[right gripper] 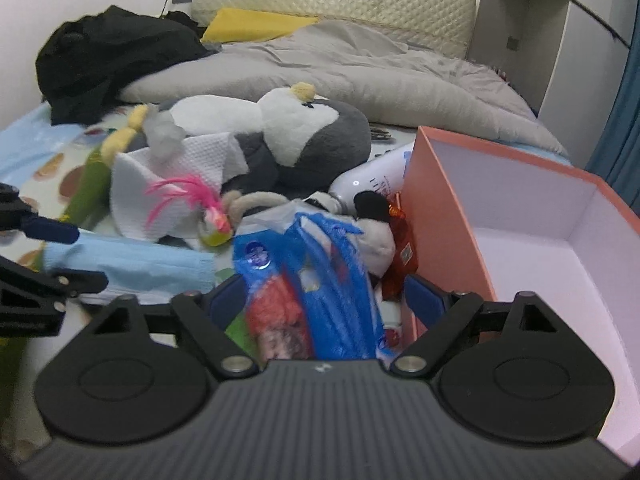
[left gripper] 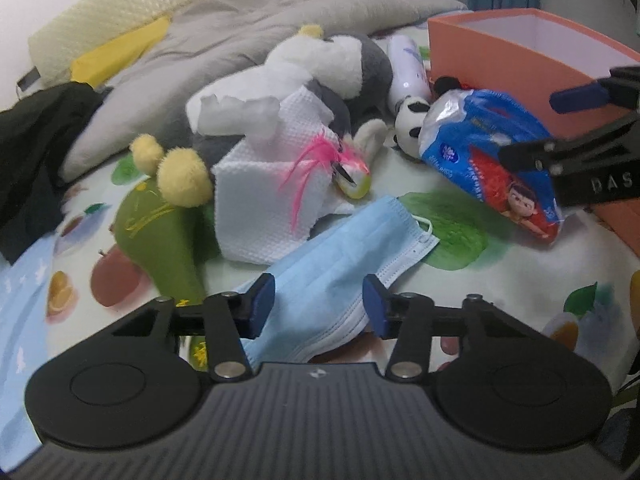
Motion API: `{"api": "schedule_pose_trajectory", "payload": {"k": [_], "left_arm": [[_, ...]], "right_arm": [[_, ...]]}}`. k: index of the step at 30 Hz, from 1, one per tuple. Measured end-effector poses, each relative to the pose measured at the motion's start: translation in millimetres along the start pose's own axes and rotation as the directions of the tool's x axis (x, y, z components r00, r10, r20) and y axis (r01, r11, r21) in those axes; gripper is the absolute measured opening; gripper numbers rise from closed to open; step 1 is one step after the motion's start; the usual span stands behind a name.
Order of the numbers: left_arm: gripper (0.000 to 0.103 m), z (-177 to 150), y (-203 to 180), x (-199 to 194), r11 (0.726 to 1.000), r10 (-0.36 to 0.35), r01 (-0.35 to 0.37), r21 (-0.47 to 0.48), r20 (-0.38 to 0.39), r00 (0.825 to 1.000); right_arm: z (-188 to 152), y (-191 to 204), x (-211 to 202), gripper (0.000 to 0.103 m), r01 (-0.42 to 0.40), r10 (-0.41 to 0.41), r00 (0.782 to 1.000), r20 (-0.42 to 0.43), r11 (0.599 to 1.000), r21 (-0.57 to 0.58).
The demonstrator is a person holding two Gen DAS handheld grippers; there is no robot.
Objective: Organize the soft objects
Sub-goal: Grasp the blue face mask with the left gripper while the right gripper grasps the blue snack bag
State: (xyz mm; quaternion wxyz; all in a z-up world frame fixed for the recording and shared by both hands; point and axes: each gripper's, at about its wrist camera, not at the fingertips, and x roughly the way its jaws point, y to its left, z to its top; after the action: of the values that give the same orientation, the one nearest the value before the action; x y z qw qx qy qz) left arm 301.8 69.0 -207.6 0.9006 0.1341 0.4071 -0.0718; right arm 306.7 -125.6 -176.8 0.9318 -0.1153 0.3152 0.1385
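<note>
Lay on fruit-print bed sheet [left gripper: 460, 264], grey duvet [left gripper: 240, 40] upper frame: blue mask [left gripper: 340, 264] between left tool [left gripper: 320, 304] pads, apart; tissue pack [right gripper: 316, 292] between right tool [right gripper: 324, 300] pads, apart, beside orange box [right gripper: 448, 216].

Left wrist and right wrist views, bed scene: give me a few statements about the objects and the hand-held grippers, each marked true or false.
1. The orange box has nothing visible inside it. True.
2. The left hand-held gripper straddles a blue face mask. True; the mask lies between its blue pads, which do not yet clearly press on it.
3. The right hand-held gripper is over the penguin plush. False: a blue tissue pack lies between its open jaws, and the penguin lies farther back.
4. The white paper towel lies inside the box. False: it sits on the fruit-print sheet, with a pink feather toy on it.
</note>
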Motion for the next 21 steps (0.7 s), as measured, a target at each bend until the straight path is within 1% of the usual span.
{"api": "schedule_pose_trajectory", "payload": {"k": [1, 3, 7, 9, 10, 11, 12, 13, 14, 15, 16, 17, 18, 21], "left_arm": [[0.051, 0.1, -0.5, 3.7, 1.000, -0.002, 0.002, 0.008, -0.004, 1.000], [0.050, -0.1, -2.4, 8.8, 1.000, -0.007, 0.008, 0.025, -0.012, 1.000], [0.039, -0.7, -3.3, 17.3, 1.000, -0.002, 0.002, 0.030, -0.023, 1.000], [0.031, -0.4, -3.3, 18.4, 1.000, -0.004, 0.004, 0.027, -0.022, 1.000], [0.025, -0.4, -3.3, 18.5, 1.000, -0.005, 0.005, 0.024, -0.024, 1.000], [0.019, -0.1, -2.9, 18.0, 1.000, -0.006, 0.006, 0.017, -0.023, 1.000], [0.016, 0.5, -2.4, 16.6, 1.000, -0.009, 0.010, 0.010, -0.019, 1.000], [0.012, 0.8, -1.7, 14.7, 1.000, -0.015, 0.015, 0.000, -0.015, 1.000], [0.010, 1.7, -0.9, 12.4, 1.000, -0.019, 0.019, -0.012, -0.011, 1.000], [0.010, 2.6, -0.3, 8.9, 0.999, -0.021, 0.021, -0.024, -0.004, 1.000], [0.009, 3.8, -0.4, 5.3, 0.999, -0.023, 0.023, -0.033, 0.002, 1.000], [0.009, 4.5, -0.2, 0.8, 0.999, -0.025, 0.025, -0.044, 0.010, 1.000], [0.009, 5.1, -0.3, -4.0, 0.998, -0.024, 0.025, -0.056, 0.018, 1.000], [0.008, 7.5, 2.2, -19.5, 0.994, -0.006, 0.011, -0.108, 0.045, 0.999]], "right_arm": [[1.9, 2.4, -0.1, 0.075, 0.008, -0.008, 1.000, 0.008, 1.000, -0.018], [4.9, 5.4, 2.2, 0.075, -0.008, 0.008, 1.000, 0.010, 0.999, -0.044], [4.4, 5.0, 15.2, 0.074, -0.025, 0.024, 0.999, -0.038, 0.999, -0.024], [2.7, 6.1, 20.9, 0.068, -0.021, 0.019, 0.998, -0.058, 0.999, -0.030], [2.0, 5.9, 23.3, 0.066, -0.021, 0.019, 0.997, -0.069, 0.999, -0.026], [1.1, 5.5, 25.1, 0.060, -0.026, 0.025, 0.997, -0.080, 0.999, -0.021], [0.5, 5.0, 26.2, 0.052, -0.032, 0.030, 0.996, -0.086, 0.999, -0.017], [-0.1, 5.0, 26.3, 0.047, -0.034, 0.033, 0.996, -0.089, 0.999, -0.013], [-0.6, 4.5, 25.9, 0.035, -0.037, 0.036, 0.995, -0.092, 0.999, -0.009], [-0.8, 3.6, 25.2, 0.028, -0.040, 0.039, 0.995, -0.095, 0.999, -0.001], [-0.7, 2.2, 24.5, 0.024, -0.044, 0.045, 0.994, -0.099, 0.999, 0.009], [-0.3, 0.5, 22.6, 0.017, -0.052, 0.054, 0.993, -0.101, 0.998, 0.023], [0.2, -0.8, 19.8, 0.013, -0.056, 0.059, 0.993, -0.099, 0.998, 0.035], [2.3, -3.4, 9.8, 0.009, -0.066, 0.070, 0.994, -0.083, 0.996, 0.052]]}}
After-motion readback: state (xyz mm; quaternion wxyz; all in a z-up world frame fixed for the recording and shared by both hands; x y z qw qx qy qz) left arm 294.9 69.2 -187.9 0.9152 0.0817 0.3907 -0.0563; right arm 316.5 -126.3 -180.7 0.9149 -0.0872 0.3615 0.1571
